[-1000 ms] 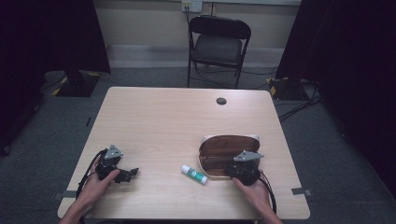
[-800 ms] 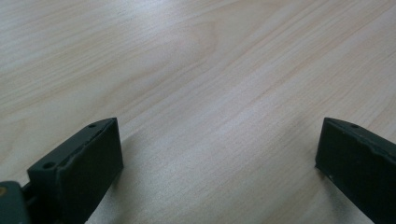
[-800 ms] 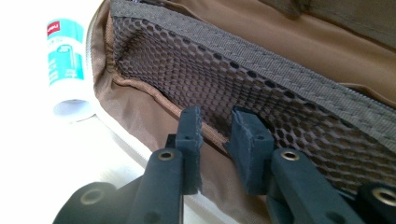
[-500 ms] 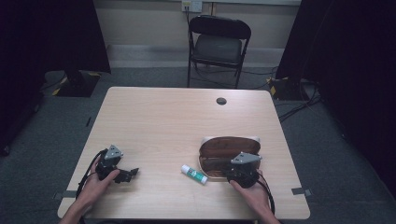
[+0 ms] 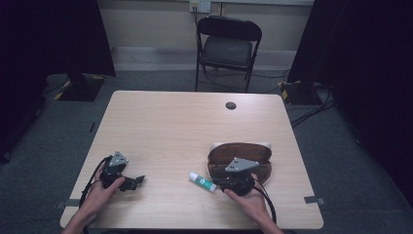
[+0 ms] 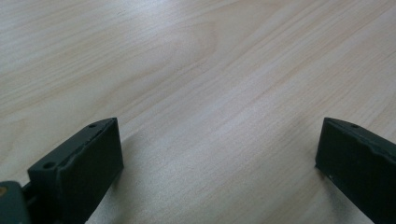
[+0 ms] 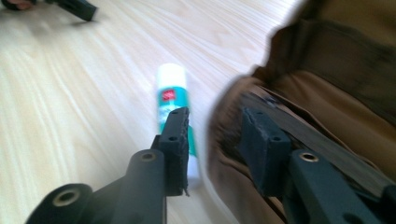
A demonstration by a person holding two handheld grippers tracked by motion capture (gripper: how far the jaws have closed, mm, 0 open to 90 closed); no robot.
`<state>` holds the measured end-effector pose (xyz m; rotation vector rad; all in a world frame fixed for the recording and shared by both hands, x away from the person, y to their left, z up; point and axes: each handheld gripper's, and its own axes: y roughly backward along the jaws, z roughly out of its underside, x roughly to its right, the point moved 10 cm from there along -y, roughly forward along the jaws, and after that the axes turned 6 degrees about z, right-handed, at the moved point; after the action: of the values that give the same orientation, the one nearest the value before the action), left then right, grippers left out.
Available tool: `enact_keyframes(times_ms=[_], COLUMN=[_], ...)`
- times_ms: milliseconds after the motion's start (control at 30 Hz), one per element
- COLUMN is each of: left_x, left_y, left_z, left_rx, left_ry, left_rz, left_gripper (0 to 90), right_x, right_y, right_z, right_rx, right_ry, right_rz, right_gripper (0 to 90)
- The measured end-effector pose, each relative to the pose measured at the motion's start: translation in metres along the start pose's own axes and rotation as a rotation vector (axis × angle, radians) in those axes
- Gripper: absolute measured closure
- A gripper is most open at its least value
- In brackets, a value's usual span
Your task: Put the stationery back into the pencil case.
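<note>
Fingers (image 7: 175,140) of the right gripper (image 7: 215,140) are a little way apart, and they have just been opening. No pad is pressing on anything. Its left finger stands in front of the glue stick (image 7: 172,100), and its right finger stands over the rim of the brown case (image 7: 327,60). The rim's edge shows in the gap between them. This picture is blurry, so I cannot tell if a finger touches the case.

Fingers (image 6: 88,158) of the left gripper (image 6: 219,154) are spread wide, with bare table (image 6: 210,70) between them. Both are cut off at the bottom of that picture.

From above, the right gripper (image 5: 238,176) sits on the near edge of the case (image 5: 241,148), and its body and the right hand (image 5: 248,200) hide that part. The left gripper (image 5: 127,179) is at the near left of the table (image 5: 195,122), well apart from the case, with the left hand (image 5: 100,192) on it.

Count them: two grippers, two hands, one case, one glue stick (image 5: 202,182).

The case lies open at the near right of the table. The glue stick lies flat just to its left, close beside the right gripper. Its white cap points left and away from the case.

Farther off there is one small dark round spot (image 5: 231,105) on the far side of the table. One black folding chair (image 5: 227,48) stands behind it.
</note>
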<state>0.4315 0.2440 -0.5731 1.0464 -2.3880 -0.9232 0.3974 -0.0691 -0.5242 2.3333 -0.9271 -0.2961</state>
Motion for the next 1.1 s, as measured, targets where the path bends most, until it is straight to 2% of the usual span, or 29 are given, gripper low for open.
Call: enact_keyframes(times_ms=[167, 433, 633, 1100], left_x=[0.0, 0.0, 0.0, 0.0], left_y=[0.0, 0.0, 0.0, 0.0], left_z=[0.0, 0.0, 0.0, 0.0], left_rx=[0.0, 0.001, 0.0, 0.002], left_ry=[0.0, 0.0, 0.0, 0.001], left_rz=[0.0, 0.003, 0.003, 0.001], left_gripper=[0.1, 0.0, 0.0, 0.0], right_x=[-0.013, -0.027, -0.026, -0.03], right_y=[-0.008, -0.026, -0.035, -0.039], right_z=[-0.006, -0.013, -0.009, -0.004], right_rx=[0.0, -0.025, -0.045, -0.054], right_ry=[0.029, 0.084, 0.099, 0.124], right_rz=[-0.041, -0.075, -0.07, -0.071], right_gripper=[64.8, 64.8, 64.2, 63.1])
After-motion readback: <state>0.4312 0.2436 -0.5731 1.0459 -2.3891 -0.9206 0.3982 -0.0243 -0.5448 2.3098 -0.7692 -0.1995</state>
